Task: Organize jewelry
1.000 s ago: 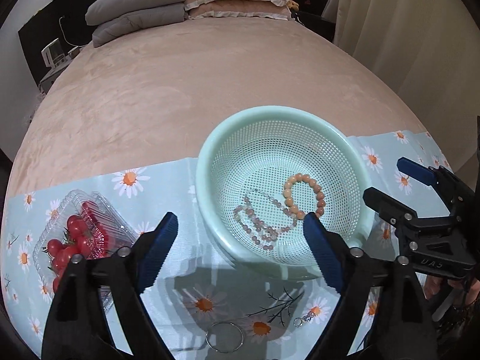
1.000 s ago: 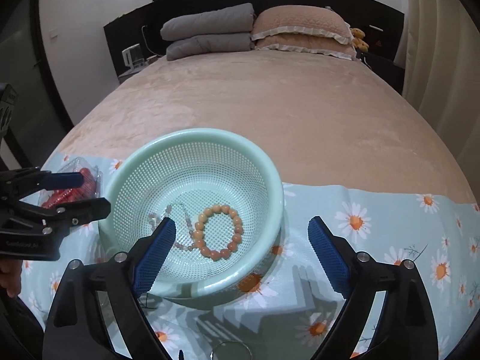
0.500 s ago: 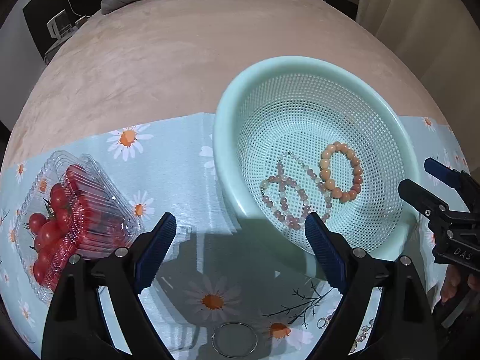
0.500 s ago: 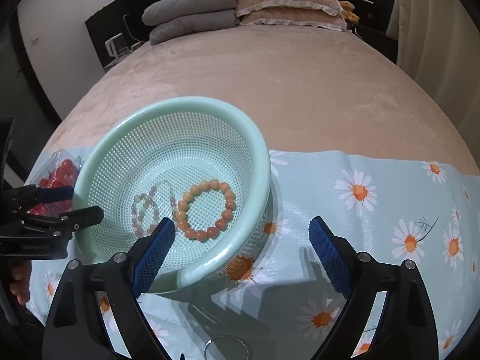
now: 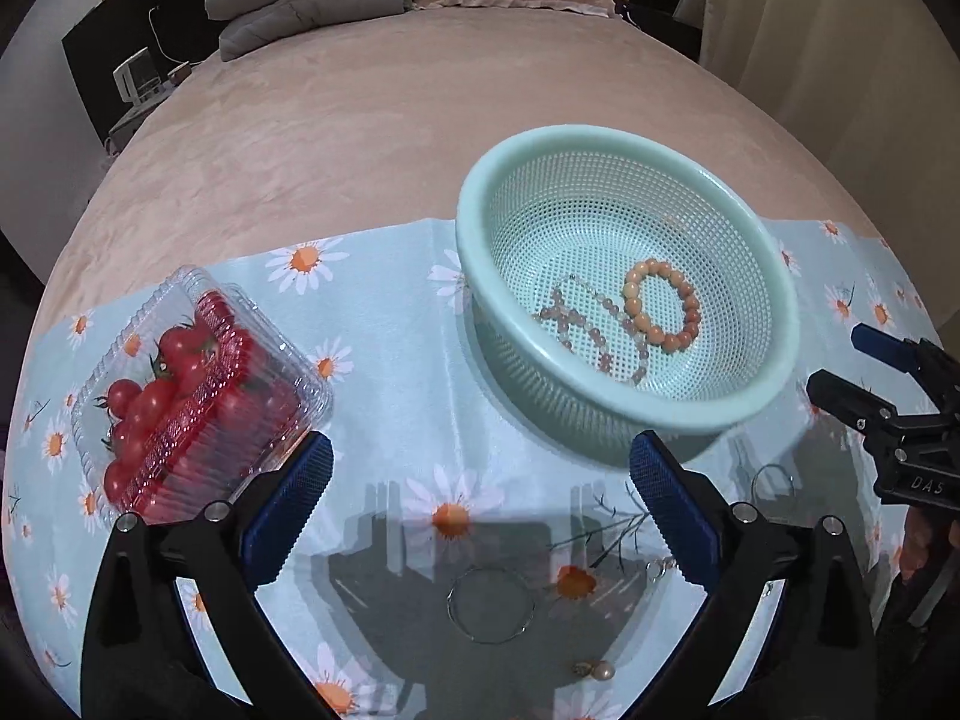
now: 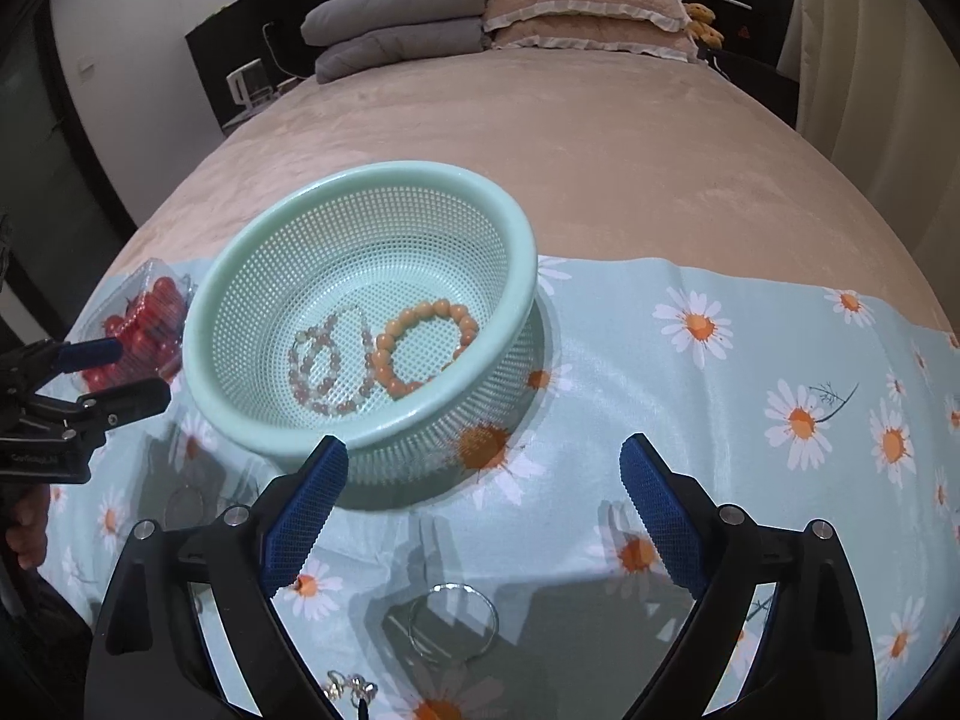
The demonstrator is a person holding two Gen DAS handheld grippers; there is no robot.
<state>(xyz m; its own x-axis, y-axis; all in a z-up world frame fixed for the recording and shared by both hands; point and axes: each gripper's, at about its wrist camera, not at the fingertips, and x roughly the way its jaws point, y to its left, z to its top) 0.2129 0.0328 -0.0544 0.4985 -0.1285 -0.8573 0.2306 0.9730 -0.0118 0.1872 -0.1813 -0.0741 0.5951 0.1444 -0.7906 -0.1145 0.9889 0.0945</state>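
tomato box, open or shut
Shut, as far as the views show. The clear tomato box has its lid down over the red tomatoes, on the daisy cloth left of the green basket.

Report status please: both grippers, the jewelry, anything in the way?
Left gripper opening, empty; right gripper open, empty. Two bead bracelets in the green basket; silver bangle on the cloth. Tomato box off left, not blocking.

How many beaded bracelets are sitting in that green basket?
2: the orange bead bracelet lies on the basket floor, and the pale pink bead strand lies coiled beside it, touching. None seem hidden.
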